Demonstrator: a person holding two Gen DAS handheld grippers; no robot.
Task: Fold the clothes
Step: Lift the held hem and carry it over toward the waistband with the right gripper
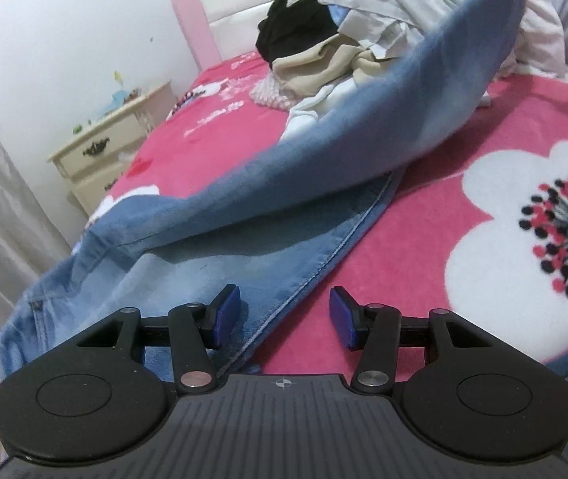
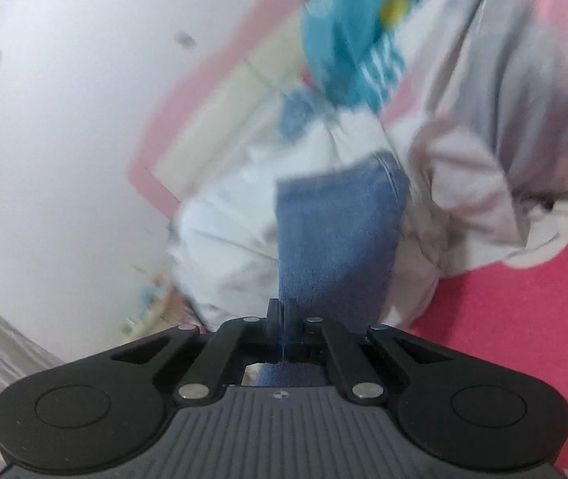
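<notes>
Left wrist view: the left gripper (image 1: 285,313) is hovering low over the bed with its jaws spread wide and gripping nothing. The jeans (image 1: 244,215), blue denim, are lying partly on the pink flowered blanket (image 1: 443,183); one leg is rising off the bed toward the upper right, and a seamed edge is running between the blue fingertips (image 1: 228,311). A pile of unfolded clothes (image 1: 343,36), black, beige and white, is sitting near the pink headboard (image 1: 188,20). A cream nightstand (image 1: 116,143) is standing beside the bed.

Right wrist view, blurred: the right gripper (image 2: 282,311) is pinching a strip of the jeans (image 2: 335,235) between jaws pressed together. A turquoise garment (image 2: 347,44) and pale clothes (image 2: 495,151) are lying behind, over the blanket (image 2: 515,315).
</notes>
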